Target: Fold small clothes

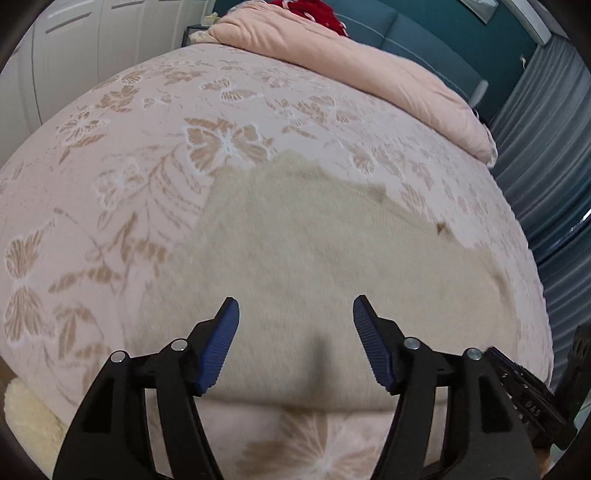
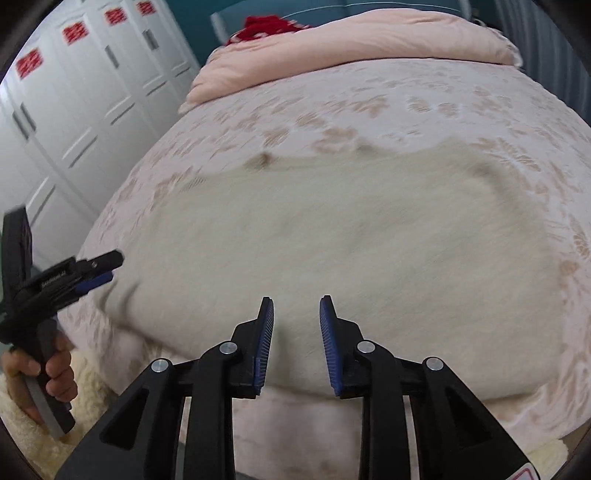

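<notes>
Garment: cream fleece garment (image 1: 314, 251) lies spread on butterfly-print bedspread (image 1: 147, 155) | left gripper (image 1: 295, 314) jaws wide apart, holding nothing | right gripper (image 2: 297, 310) jaws apart, holding nothing | step: approaching near hem | next: likely pinch both near corners.

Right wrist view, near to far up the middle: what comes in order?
Right gripper → cream garment → butterfly-print bedspread → pink quilt → red cloth.

Garment (image 1: 314, 251) flat on bed (image 1: 147, 155) — quilt (image 1: 369, 62) behind.
</notes>
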Demonstrator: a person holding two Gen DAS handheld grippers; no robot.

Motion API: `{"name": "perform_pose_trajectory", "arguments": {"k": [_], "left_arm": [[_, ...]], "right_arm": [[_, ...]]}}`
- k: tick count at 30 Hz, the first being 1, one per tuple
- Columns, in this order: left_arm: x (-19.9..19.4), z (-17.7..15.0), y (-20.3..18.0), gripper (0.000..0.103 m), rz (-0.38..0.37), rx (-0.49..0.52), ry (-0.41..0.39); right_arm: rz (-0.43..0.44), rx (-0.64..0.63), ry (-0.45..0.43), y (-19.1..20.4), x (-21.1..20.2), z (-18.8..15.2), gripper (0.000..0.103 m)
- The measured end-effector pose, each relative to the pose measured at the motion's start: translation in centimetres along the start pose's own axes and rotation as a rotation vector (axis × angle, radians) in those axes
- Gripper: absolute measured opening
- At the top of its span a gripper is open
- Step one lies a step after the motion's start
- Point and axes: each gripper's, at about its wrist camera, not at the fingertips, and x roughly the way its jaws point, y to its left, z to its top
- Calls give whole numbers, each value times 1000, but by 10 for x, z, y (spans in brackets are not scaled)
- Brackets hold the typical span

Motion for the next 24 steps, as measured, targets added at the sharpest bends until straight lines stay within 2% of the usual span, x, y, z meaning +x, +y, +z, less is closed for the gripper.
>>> {"name": "perform_pose_trajectory", "arguments": {"k": [2, 4, 7, 8, 11, 13, 14, 16, 18, 19, 21, 22, 24], "left_arm": [[16, -21, -8, 63, 55, 50, 68], [23, -32, -8, 62, 103, 74, 86], [17, -34, -9, 65, 102, 79, 88], [16, -34, -8, 66, 105, 74, 95], [12, -37, -7, 66, 107, 41, 92], [8, -41, -9, 66, 118, 40, 96], [5, -43, -10, 66, 123, 42, 100], [-3, -48, -9, 68, 129, 49, 105], [-10, -53, -9, 78, 143, 68, 97], [-12, -55, -8, 78, 159, 78, 97], [-15, -57, -7, 78, 175, 86, 97], [-16, -57, -6, 78, 175, 82, 100], [-20, -58, -4, 78, 167, 69, 104]], "right_arm": [[-59, -84, 83, 21, 30, -20, 25], [-100, -95, 72, 31, 29, -25, 26], [8, 20, 41, 30, 4, -10, 25], [14, 50, 24, 30, -2, -5, 25], [-19, 55, 10, 33, 6, 1, 25], [-76, 17, 120, 34, 41, -8, 25], [-91, 5, 141, 35, 48, -14, 25], [-89, 18, 100, 43, 33, -13, 29], [-21, 64, 75, 49, 19, -3, 29], [1, 76, 63, 54, 15, 4, 29], [-18, 55, 38, 65, 14, 14, 30], [-38, 38, 32, 70, 19, 17, 34], [-66, 5, 101, 75, 47, 15, 38]]}}
